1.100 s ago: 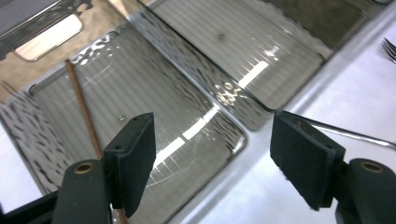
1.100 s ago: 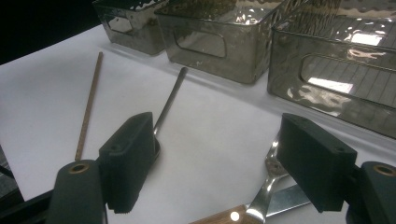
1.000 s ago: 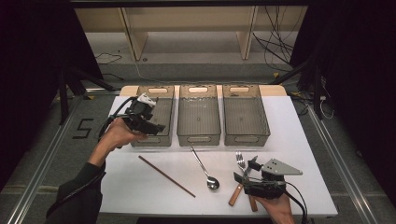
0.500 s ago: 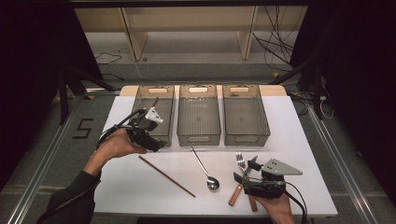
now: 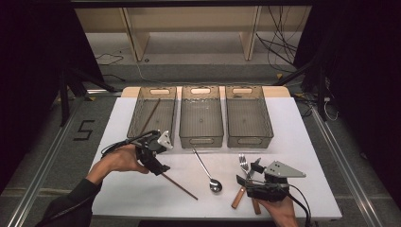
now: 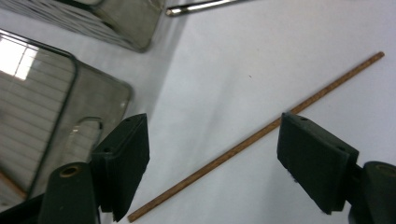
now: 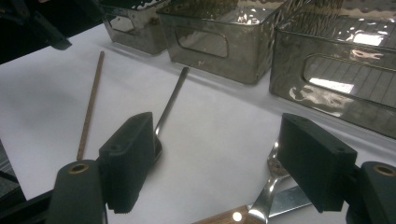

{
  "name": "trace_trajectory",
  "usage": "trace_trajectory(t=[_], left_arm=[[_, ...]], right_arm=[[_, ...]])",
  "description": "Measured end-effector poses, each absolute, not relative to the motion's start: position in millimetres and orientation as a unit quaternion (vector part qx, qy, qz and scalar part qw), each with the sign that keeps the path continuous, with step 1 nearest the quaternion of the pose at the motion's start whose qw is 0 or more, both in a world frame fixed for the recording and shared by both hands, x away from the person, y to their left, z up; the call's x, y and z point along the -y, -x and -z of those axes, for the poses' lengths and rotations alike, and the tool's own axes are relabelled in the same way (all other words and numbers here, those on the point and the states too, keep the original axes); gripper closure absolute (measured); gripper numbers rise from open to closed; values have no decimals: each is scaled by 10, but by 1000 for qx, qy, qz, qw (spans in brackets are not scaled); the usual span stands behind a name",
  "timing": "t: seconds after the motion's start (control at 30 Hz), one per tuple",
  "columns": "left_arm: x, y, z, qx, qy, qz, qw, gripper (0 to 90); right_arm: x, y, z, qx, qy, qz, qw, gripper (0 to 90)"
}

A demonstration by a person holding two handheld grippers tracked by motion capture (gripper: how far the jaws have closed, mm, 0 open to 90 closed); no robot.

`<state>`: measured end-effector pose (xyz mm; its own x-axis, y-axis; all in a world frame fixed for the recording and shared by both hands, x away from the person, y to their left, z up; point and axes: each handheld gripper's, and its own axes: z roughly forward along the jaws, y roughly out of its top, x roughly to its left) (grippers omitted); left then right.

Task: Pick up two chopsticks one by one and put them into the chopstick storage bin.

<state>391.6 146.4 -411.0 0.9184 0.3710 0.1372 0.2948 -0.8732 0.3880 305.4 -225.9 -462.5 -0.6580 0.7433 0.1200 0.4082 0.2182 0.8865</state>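
The chopstick (image 6: 261,133) near the table's front left corner looks like brown wood, matt and finely grained. The table (image 5: 302,142) top is white, smooth and matt. Along its far edge the three bins (image 5: 201,118) look like smoky translucent plastic, glossy, with ribbed floors. The spoon (image 5: 206,167) is polished metal with a bright sheen. Toward the front right corner, the fork (image 7: 273,179) is shiny metal on a wooden handle with a metal rivet. The pads (image 6: 122,163) of the left gripper (image 6: 219,172) are black, matt and slightly rough.
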Motion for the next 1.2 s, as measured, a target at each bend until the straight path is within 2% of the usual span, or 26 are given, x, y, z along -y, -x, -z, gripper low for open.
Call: trace_trajectory(t=[0.37,0.73,1.2], left_arm=[[-1397,-3916,4360,-128,-980,-79,134,252],[-1362,-3978,4477,-114,-985,-65,115,276],[-1334,-4005,4603,-82,-991,-53,86,394]], right_arm=[[2258,-3055,4625,-762,-378,-499,167,281],[2258,-3055,4625,-762,-377,-500,167,282],[2262,-3056,4625,-762,-378,-500,165,282]])
